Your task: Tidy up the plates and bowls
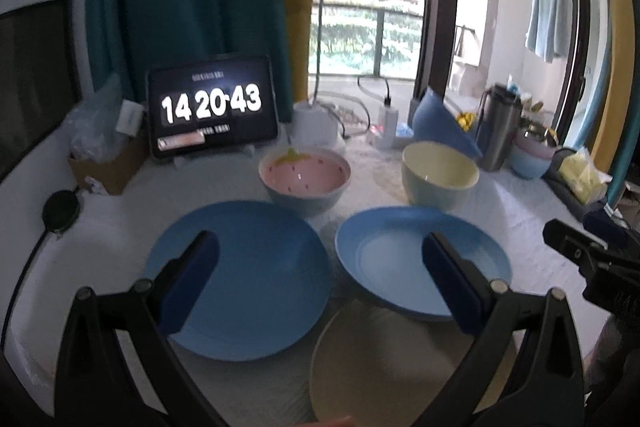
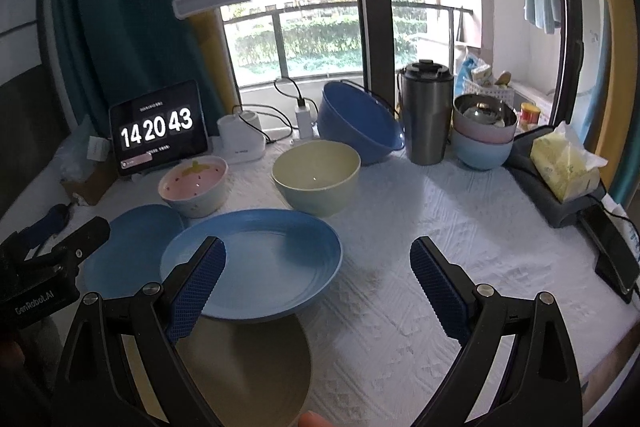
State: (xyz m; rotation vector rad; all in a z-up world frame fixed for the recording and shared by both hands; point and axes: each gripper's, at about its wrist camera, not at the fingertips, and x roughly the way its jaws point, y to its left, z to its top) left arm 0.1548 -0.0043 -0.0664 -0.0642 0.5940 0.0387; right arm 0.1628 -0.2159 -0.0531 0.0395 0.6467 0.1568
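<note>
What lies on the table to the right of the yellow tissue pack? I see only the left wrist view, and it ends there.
Observer: A black phone lies flat there, near the right edge of the white cloth.
Operator: Is the right gripper open? I see only its body.
Observer: Yes. The right gripper is open and holds nothing. One finger is over the right blue plate, the other over bare cloth.
Operator: The bowls beside the tumbler are blurred for me.
Observer: A steel bowl sits in a pink bowl, which sits in a light blue bowl.
</note>
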